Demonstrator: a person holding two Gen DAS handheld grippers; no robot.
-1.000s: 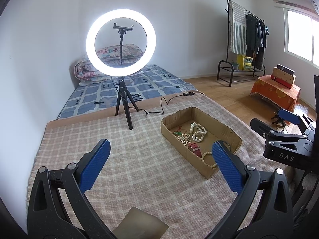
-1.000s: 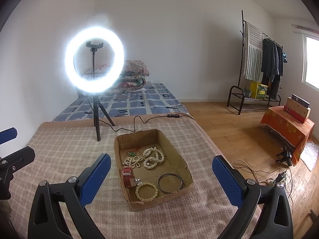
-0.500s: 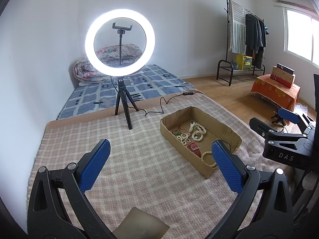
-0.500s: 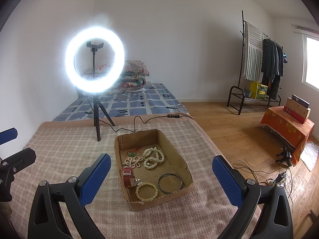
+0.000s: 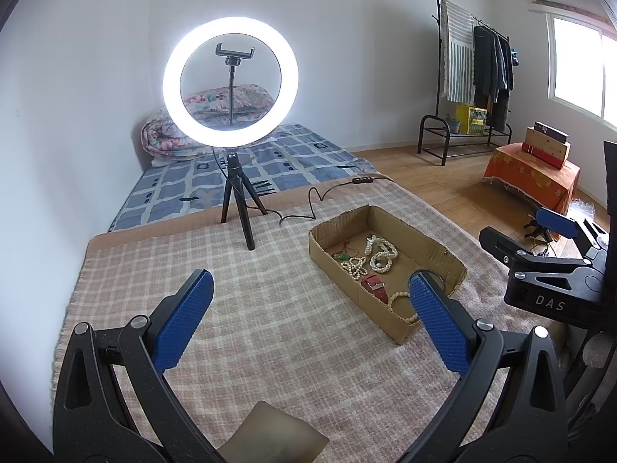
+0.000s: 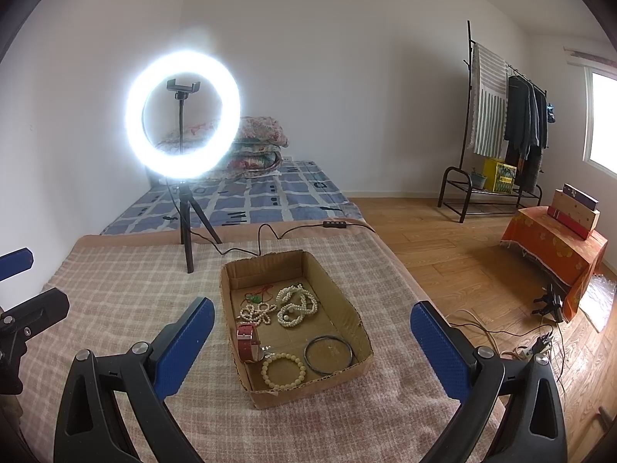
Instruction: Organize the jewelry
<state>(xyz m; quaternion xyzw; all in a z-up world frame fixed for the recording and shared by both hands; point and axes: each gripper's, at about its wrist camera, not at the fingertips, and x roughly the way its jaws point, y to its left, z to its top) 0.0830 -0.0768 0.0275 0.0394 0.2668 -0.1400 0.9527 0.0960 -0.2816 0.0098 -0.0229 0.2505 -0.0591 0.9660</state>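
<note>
A shallow cardboard box sits on the checked blanket. Inside lie pearl necklaces, a red-strapped watch, a cream bead bracelet, a dark bangle and a green pendant on red cord. My right gripper hovers open above the box's near end, holding nothing. My left gripper is open over bare blanket, left of the box. The right gripper's body shows at the left wrist view's right edge.
A lit ring light on a black tripod stands behind the box, its cable trailing across the blanket. A mattress lies beyond. A clothes rack and an orange-draped stand are at right, with cables on the wooden floor.
</note>
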